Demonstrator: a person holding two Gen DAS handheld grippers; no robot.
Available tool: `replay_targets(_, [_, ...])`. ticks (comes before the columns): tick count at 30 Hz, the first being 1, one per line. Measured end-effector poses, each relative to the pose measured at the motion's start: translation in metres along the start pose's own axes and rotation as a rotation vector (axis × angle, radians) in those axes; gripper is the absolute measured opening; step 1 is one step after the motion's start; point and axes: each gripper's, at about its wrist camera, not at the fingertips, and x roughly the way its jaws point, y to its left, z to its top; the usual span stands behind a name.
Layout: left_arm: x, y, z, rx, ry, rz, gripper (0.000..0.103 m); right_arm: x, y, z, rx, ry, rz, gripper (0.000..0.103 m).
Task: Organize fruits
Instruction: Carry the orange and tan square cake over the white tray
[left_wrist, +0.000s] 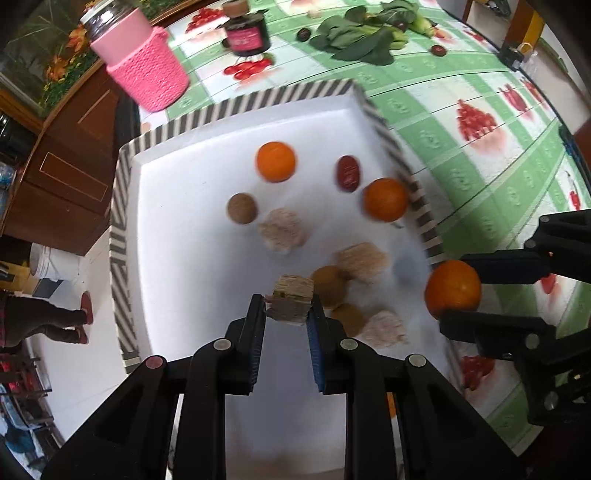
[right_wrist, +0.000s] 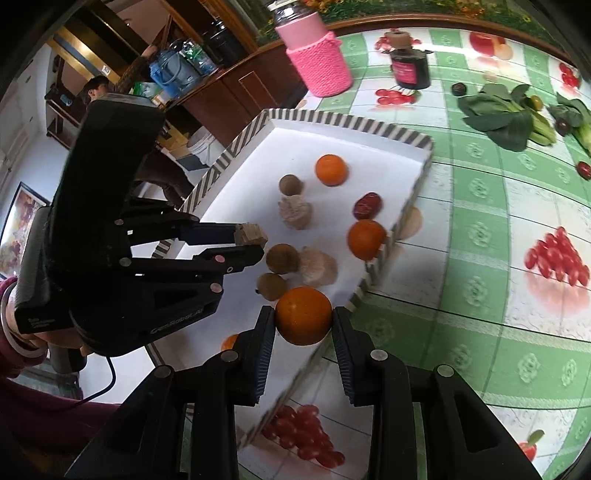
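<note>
The main risk is a drop or a collision: both grippers work over the near right corner of the striped tray (left_wrist: 122, 206), close together, and the round orange (right_wrist: 303, 315) is held only by its sides, so a small twist or a bump against the tray rim could let it roll out onto the green checked tablecloth (right_wrist: 480, 236). The left gripper (left_wrist: 289, 314) is clamped on a pale, layered block (left_wrist: 291, 303), lower centre of its own view, above the tray floor; releasing it there may knock the brown round fruits (left_wrist: 328, 286) just beside it. The right gripper (right_wrist: 303, 325) is closed on the orange, which sits squarely between its fingertips at lower centre of the right view, over the tray's near edge. Two more oranges (left_wrist: 276, 161), a dark red fruit (left_wrist: 348, 173) and several pale pieces already lie on the white tray floor, mid-frame.
</note>
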Motion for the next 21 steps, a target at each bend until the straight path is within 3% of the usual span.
replay_targets(21, [0.023, 0.008, 0.001, 0.011, 0.017, 0.063, 0.020, 0.028, -0.010, 0.038, 0.003, 0.011, -0.036, 0.032])
